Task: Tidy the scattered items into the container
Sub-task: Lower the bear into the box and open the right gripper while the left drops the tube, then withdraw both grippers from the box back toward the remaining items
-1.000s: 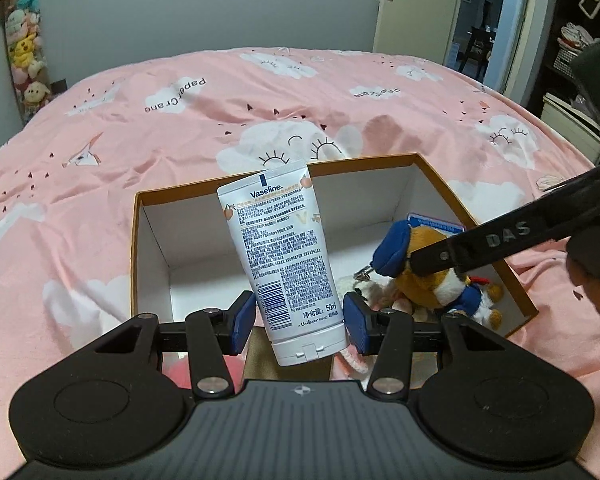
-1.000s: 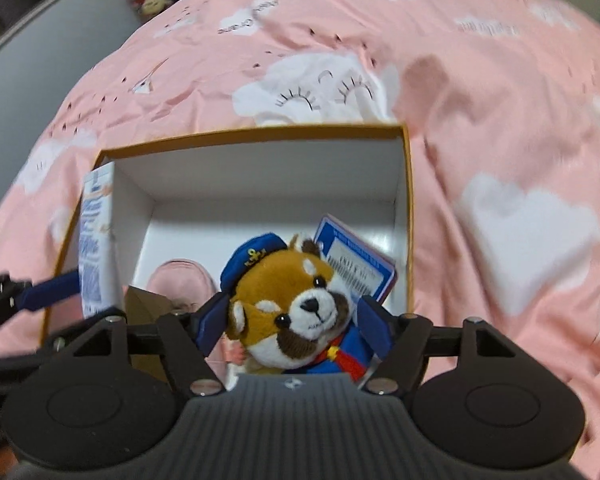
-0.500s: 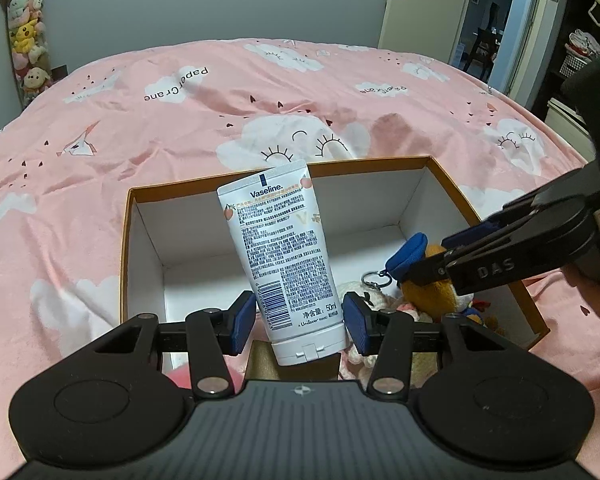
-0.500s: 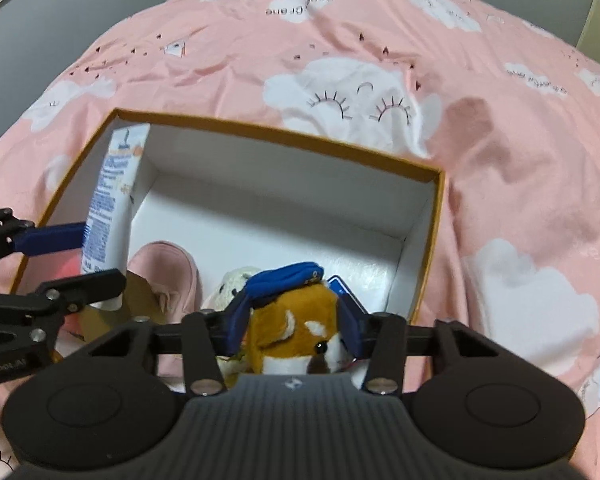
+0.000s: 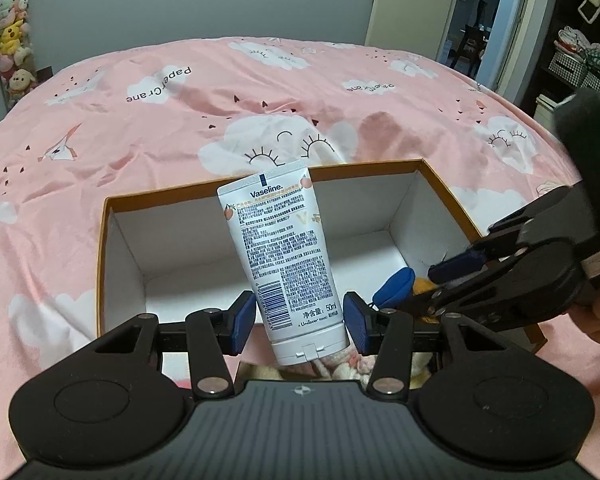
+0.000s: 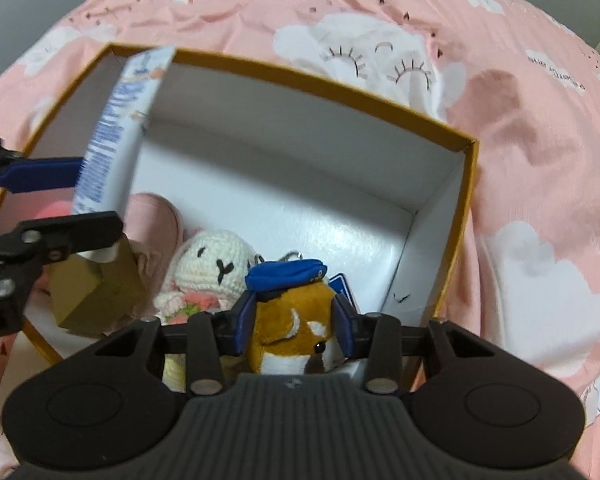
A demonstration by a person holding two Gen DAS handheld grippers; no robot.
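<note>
An open white box with an orange rim (image 5: pixel 160 196) lies on the pink bedspread. My left gripper (image 5: pixel 300 324) is shut on a white Vaseline tube (image 5: pixel 284 248), held cap down above the box's near left part. In the right wrist view the tube (image 6: pixel 116 132) stands at the box's left side. My right gripper (image 6: pixel 296 322) reaches down into the box's right end. Its jaws are closing, and both pads press on the head of a brown plush toy with a blue cap (image 6: pixel 288 308). From the left wrist camera only the toy's cap (image 5: pixel 394 286) shows.
Inside the box (image 6: pixel 340 84) lie a white crochet bunny (image 6: pixel 216 258), a gold block (image 6: pixel 96 288), a pink soft item (image 6: pixel 156 216) and a blue card (image 6: pixel 342 284). The box's far half is bare. A door and shelves stand beyond the bed.
My right gripper's jaws have drawn in onto the plush toy's head, and the gripper has rolled and sunk towards the box. The left gripper still holds the tube in much the same spot.
</note>
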